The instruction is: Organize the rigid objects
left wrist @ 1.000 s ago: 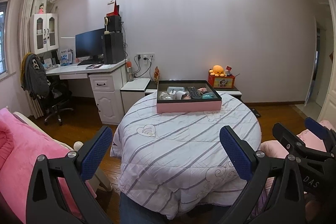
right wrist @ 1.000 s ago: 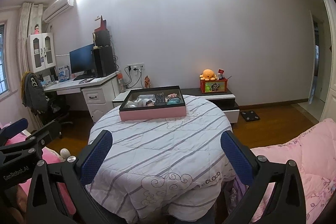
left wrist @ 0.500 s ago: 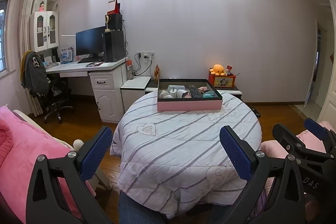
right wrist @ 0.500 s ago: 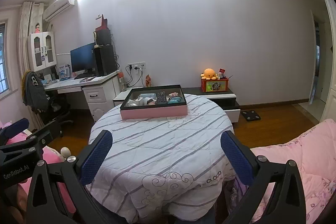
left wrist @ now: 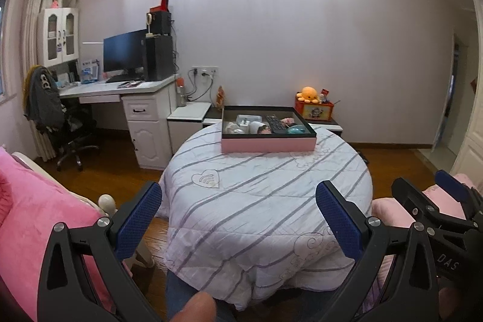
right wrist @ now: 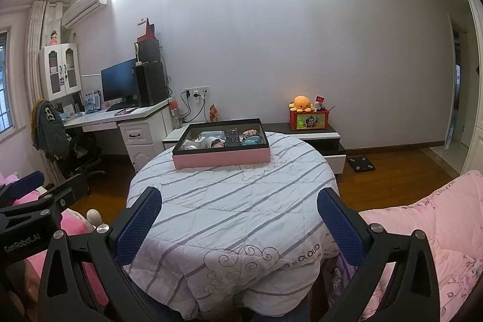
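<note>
A: Where do the rigid objects lie?
B: All inside the pink tray [left wrist: 268,144] at the desk's [left wrist: 265,201] far edge: remote [left wrist: 276,124], small bits.
A: Claws?
B: Left claw [left wrist: 238,213] and right claw [right wrist: 238,215] gape wide, empty. Sorted, or awaiting sorting; I can't tell.

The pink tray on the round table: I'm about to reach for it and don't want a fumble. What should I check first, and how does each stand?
1. Left gripper open and empty: ok.
2. Right gripper open and empty: ok.
3. Pink tray sits flat on the far side of the table: ok.
4. Cloth between grippers and tray bare: ok.
5. Remote lies in the tray, beside a teal object: ok.
6. Other small items in the tray identifiable and graspable: cannot tell, too small.
</note>
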A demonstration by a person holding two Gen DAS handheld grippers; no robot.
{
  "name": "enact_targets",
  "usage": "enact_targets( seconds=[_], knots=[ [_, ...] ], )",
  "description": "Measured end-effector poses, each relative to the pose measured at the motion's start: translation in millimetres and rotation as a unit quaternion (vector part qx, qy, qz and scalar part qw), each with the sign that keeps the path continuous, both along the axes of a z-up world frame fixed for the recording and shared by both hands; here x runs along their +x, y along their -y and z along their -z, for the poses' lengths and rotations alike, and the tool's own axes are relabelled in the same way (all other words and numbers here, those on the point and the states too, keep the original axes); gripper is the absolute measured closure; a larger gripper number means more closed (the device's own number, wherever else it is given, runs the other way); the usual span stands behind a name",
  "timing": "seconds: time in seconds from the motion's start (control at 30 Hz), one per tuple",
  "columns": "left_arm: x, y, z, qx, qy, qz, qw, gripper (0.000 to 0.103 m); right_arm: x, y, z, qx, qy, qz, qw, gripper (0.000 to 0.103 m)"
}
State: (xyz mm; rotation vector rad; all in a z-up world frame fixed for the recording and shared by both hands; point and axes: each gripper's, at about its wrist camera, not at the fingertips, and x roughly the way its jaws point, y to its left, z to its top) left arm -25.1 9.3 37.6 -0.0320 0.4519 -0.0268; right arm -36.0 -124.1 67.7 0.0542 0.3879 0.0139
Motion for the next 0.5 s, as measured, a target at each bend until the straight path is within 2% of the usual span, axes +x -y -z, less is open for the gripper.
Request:
enact_targets(
  seconds=[0.17,0.5],
  knots=[
    [1.3,0.2,3.6,0.033,0.009,-0.035,0.9988,0.0,1.4,-0.7,0.7,0.002,-0.003,0.001,1.0,0.0],
    [2.9,-10.2,4.7,-0.002,0.005,-0.027,0.9996,0.0,3.2,-0.1,0.5,0.003,-0.004,0.0,1.0,0.0]
  ],
)
